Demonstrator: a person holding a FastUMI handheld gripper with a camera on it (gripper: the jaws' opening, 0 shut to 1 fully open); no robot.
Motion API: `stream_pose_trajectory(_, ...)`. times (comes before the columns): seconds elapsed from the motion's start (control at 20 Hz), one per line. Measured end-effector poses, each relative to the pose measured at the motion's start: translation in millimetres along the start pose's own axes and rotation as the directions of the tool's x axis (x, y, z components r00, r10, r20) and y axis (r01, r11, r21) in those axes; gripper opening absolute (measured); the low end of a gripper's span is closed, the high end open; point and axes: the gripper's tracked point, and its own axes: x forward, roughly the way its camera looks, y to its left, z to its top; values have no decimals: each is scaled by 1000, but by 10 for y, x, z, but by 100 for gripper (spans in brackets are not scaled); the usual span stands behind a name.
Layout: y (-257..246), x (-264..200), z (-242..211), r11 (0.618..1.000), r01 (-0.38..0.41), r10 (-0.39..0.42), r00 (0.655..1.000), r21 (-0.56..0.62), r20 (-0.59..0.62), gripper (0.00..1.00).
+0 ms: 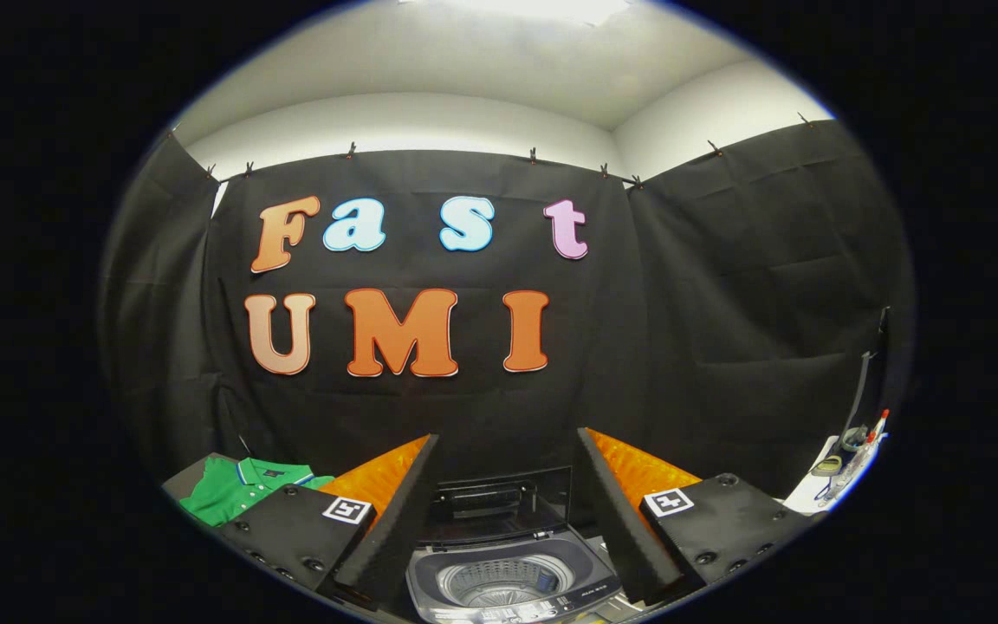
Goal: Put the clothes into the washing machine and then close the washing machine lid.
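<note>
The gripper [508,485] is spread wide with nothing between its two fingers [395,511]; both are thick wedge shapes with a ribbed, foam-like inner face, and each sits on a flat block that carries a small square printed marker.

Between the fingers and just ahead of them stands a small top-loading washing machine [512,581]. Its body is grey plastic with rounded corners, and a control strip runs along its near edge. The lid [499,507] is raised and stands nearly upright at the back edge of the machine, a dark glossy panel that looks see-through, with its long side running across from finger to finger. The round drum [503,582] opens straight up, and its metal wall is perforated with rows of small holes.

A green polo shirt [239,490] with a dark collar lies flat on the bench beyond the left finger, well apart from the machine, collar pointing toward the black cloth wall [724,303]. On the far right, a white surface [811,496] holds a few small items too blurred to make out.
</note>
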Motion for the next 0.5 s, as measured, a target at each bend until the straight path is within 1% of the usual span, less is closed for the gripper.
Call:
stream_pose_trajectory(0.15, 95, -28, -46, 1000, -7, 7, 1000, 12, 1, 98)
stream_pose_trajectory(0.5, 140, -130, 1, 1000, 27, -27, 999, 10, 28, 98)
